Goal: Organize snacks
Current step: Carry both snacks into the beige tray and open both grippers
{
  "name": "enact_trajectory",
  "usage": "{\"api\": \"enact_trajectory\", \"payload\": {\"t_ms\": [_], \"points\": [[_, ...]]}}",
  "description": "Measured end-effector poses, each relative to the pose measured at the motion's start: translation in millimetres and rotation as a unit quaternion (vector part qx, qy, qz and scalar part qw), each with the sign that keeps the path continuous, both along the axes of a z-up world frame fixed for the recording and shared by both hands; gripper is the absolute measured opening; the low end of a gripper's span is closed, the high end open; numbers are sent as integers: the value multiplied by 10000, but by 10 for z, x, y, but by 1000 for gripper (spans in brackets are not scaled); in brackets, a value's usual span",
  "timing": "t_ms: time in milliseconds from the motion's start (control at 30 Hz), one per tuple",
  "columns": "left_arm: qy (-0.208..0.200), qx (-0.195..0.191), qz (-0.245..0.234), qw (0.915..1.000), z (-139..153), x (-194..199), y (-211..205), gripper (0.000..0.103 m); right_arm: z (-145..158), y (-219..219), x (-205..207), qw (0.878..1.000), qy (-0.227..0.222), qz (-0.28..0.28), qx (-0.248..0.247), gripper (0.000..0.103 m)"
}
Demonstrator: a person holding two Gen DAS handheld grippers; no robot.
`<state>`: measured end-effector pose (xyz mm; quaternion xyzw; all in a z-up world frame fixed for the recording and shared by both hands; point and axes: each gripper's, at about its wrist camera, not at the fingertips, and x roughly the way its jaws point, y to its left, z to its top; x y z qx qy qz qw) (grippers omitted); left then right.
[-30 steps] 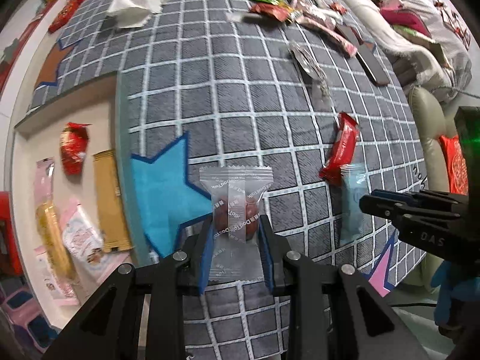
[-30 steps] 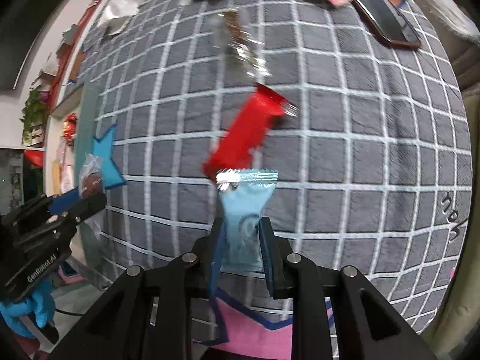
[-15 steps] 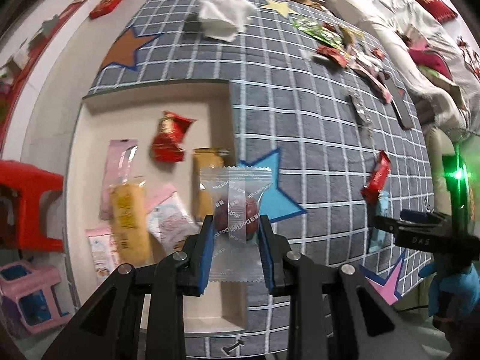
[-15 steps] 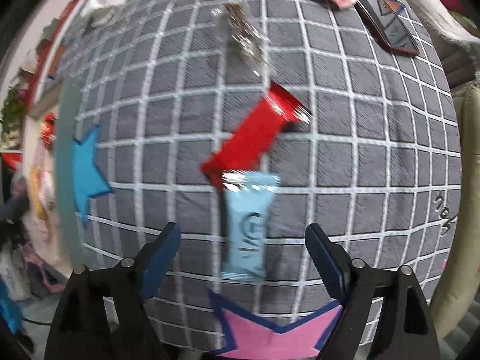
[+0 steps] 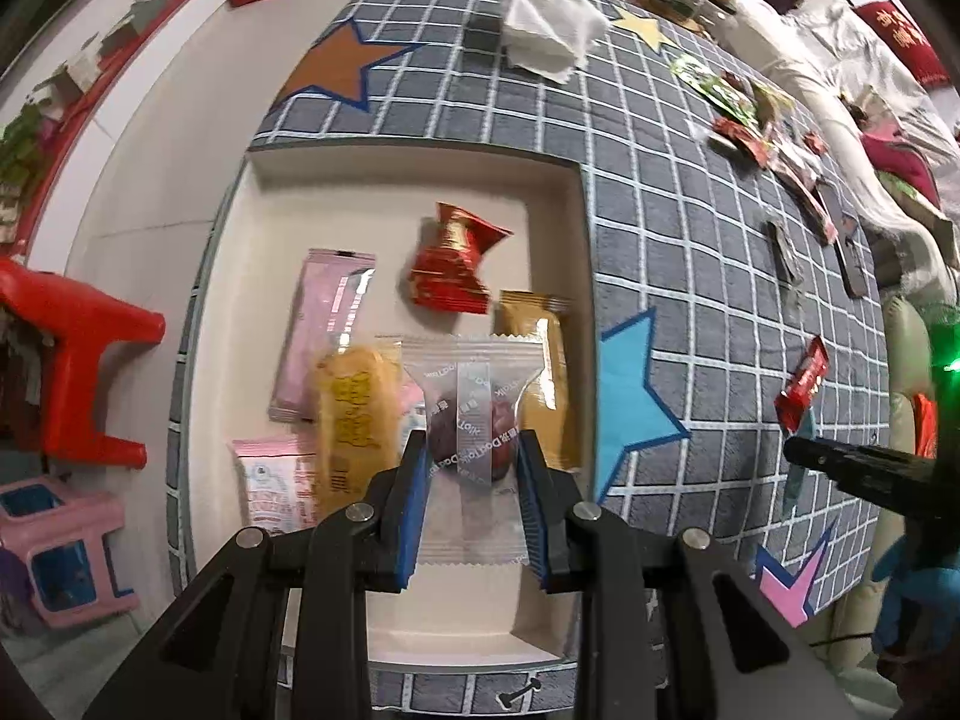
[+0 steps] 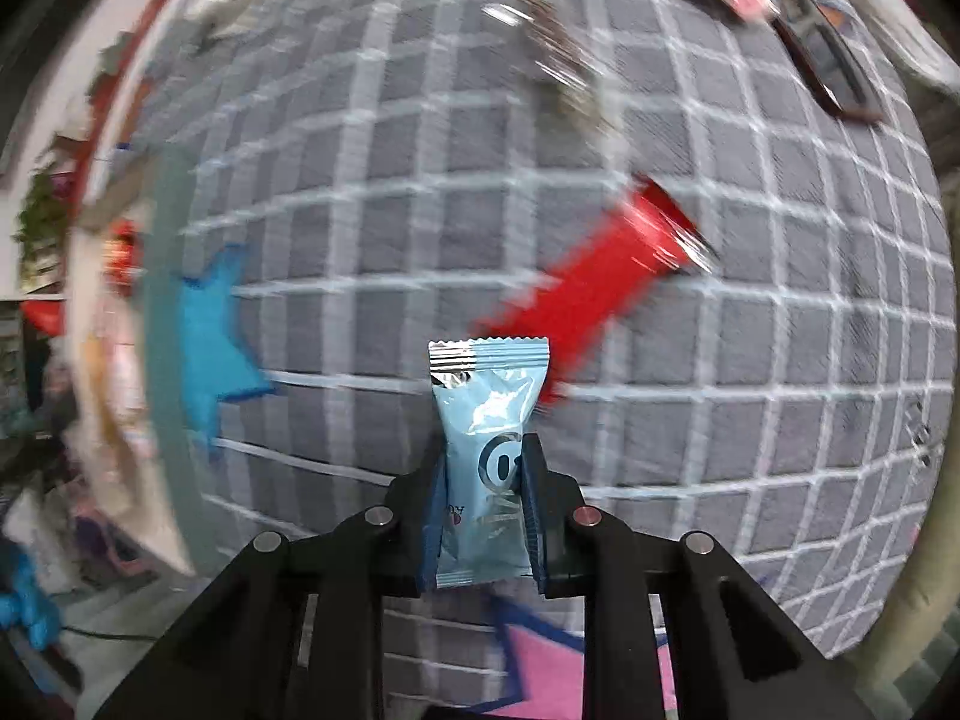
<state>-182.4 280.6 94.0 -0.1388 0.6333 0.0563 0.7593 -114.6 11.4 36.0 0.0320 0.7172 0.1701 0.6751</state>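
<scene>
A: What is the left gripper holding?

B: A clear packet with a dark red sweet inside. The blue-padded fingers press on it from both sides, and the packet stands upright between them, hanging above the white tray.

A: What is in the tray?

B: A long pink packet, a crumpled red-and-gold packet, a yellow packet, a brown-gold one by the tray's right wall, and a pink-and-white pouch in the lower left. The held sweet covers part of the yellow and brown ones from this view.

A: And the right gripper?

B: Its fingers have just been closing, and they now clamp a light blue packet by its lower half. The crimped top end stands clear above the fingertips. The background in the right wrist view is smeared with blur.

A: What lies beneath it?

B: The grey checked cloth with a blue star sewn on. A red bar lies on the cloth just beyond the blue packet, apart from it. In the left wrist view the same red bar sits near the cloth's right edge, well away from the tray.

A: Anything else on the cloth?

B: A crumpled white tissue near the far end, and a scatter of more wrappers towards the far right.
</scene>
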Motion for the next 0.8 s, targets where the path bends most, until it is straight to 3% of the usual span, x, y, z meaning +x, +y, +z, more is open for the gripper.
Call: {"api": "enact_trajectory", "payload": {"t_ms": [267, 467, 667, 800], "points": [[72, 130, 186, 9997, -32, -27, 226, 31, 338, 1075, 141, 9937, -240, 772, 782, 25], [250, 159, 384, 9988, -132, -124, 356, 31, 246, 1839, 135, 9866, -129, 1216, 1082, 24], [362, 164, 356, 9986, -199, -190, 386, 33, 278, 1848, 0, 9842, 78, 1322, 1176, 25], [428, 244, 356, 9982, -231, -187, 377, 65, 271, 1735, -24, 9855, 224, 1258, 1113, 27]]}}
